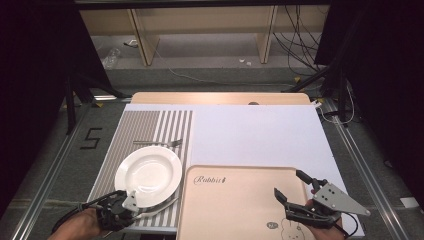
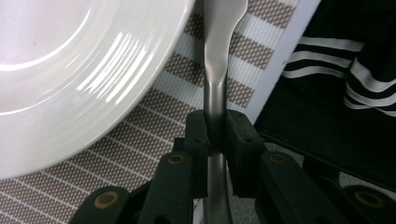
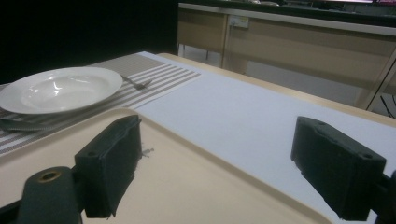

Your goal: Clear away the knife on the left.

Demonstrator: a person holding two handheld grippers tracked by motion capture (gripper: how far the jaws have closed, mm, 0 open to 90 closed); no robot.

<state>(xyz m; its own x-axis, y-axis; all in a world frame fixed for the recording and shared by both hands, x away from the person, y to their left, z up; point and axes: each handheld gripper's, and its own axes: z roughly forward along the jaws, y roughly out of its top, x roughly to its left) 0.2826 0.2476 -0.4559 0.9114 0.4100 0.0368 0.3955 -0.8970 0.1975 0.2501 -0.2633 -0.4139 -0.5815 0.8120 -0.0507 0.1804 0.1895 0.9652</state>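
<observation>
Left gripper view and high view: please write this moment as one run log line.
left gripper: shut on grey metal utensil handle | right gripper: open above beige plastic tray | round white plate: on striped placemat

Grey carpeted floor (image 1: 210, 77), pale wooden desk legs (image 1: 142, 42), tangled black cables (image 1: 300, 40), dark surroundings

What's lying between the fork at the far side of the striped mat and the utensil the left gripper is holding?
The white plate lies between the fork and the gripped utensil on the placemat, seen in the high view.
</observation>
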